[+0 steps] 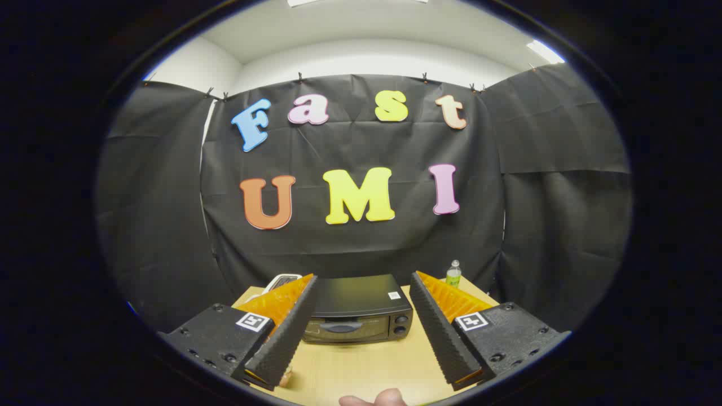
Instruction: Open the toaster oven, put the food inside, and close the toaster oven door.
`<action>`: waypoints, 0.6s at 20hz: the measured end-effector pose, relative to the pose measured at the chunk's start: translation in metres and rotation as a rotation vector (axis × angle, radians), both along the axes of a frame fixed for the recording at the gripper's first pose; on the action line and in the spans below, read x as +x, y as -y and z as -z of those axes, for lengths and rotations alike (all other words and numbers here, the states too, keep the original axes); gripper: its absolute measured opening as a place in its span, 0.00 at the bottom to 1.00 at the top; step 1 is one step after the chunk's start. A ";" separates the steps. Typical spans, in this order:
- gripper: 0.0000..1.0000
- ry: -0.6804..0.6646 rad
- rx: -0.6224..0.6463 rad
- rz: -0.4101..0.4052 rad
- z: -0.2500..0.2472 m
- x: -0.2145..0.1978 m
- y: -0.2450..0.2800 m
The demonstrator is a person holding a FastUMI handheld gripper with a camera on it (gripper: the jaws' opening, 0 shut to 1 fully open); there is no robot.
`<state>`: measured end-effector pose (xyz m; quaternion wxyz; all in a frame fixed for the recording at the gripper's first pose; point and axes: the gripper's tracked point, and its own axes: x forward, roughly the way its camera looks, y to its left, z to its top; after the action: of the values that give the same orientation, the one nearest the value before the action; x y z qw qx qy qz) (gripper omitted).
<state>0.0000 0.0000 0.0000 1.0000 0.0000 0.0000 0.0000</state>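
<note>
- While the claw (361, 296) stands released, its two fingers (287, 327) spread wide apart and grasp nothing; each rises from a dark block bearing a small square marker (252, 321).
- Toaster oven (358, 310): a dark box resting on the wooden table (366, 366), seen in the gap between the fingers and a little beyond their tips, apart from both.
- Oven door (341, 329): closed, facing the claw, with a horizontal handle (341, 326) across its upper part.
- Two round knobs (401, 324): stacked one above the other on the oven front, just beside the door, toward the right finger.
- Small pale sticker (394, 295): on the oven's flat top, near the corner closest to the right finger.
- Food (285, 379): a small pale-pinkish piece lying on the table at the base of the left finger, mostly hidden by it; its kind cannot be told.
- White object (282, 278): beyond the left fingertip, beside the oven's far corner, partly hidden.
- Bottle (453, 273): upright with a green label, beyond the right fingertip at the table's far edge.
- Part of a hand (375, 398): on the near side of the claw, below the gap between the fingers.
- Black cloth wall (361, 248): behind the table.
</note>
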 end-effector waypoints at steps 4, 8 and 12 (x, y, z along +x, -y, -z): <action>1.00 -0.009 0.005 -0.004 0.003 0.003 0.001; 1.00 -0.014 0.002 -0.011 0.005 0.008 0.001; 1.00 -0.024 0.012 -0.023 0.009 0.014 0.000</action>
<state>0.0144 -0.0002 -0.0089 0.9998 0.0059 0.0118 0.0117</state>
